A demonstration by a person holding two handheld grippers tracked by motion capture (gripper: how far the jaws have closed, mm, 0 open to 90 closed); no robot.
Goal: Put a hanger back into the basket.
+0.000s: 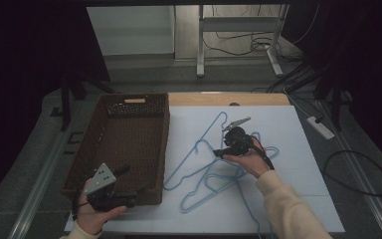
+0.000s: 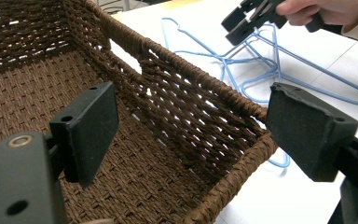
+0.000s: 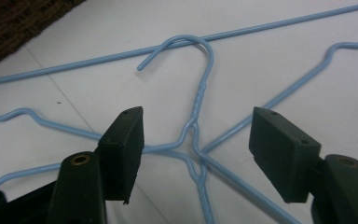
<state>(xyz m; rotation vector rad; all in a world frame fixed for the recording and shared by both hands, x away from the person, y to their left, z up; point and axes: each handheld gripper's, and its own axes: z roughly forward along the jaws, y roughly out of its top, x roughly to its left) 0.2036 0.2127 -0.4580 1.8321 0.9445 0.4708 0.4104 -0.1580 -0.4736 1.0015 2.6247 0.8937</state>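
Observation:
Several light-blue wire hangers (image 1: 204,169) lie tangled on the white table top (image 1: 298,199). My right gripper (image 1: 219,152) hovers over them, held from the right by a hand. In the right gripper view its jaws (image 3: 198,135) stand open on either side of one hanger's twisted neck (image 3: 200,93), which lies on the table without touching the pads. A brown woven basket (image 1: 134,97) sits at the left. My left gripper (image 1: 132,181) is at the basket's near right corner, open, with one jaw over the inside and one outside the rim (image 2: 205,88). The left gripper view also shows the hangers (image 2: 261,60) and the right gripper (image 2: 242,23).
A wooden board (image 1: 229,98) edges the table's far side. A white power strip (image 1: 321,127) and loose cables lie on the floor at the right. Metal desk legs (image 1: 200,45) stand behind the table. A corner of the basket (image 3: 9,28) shows in the right gripper view.

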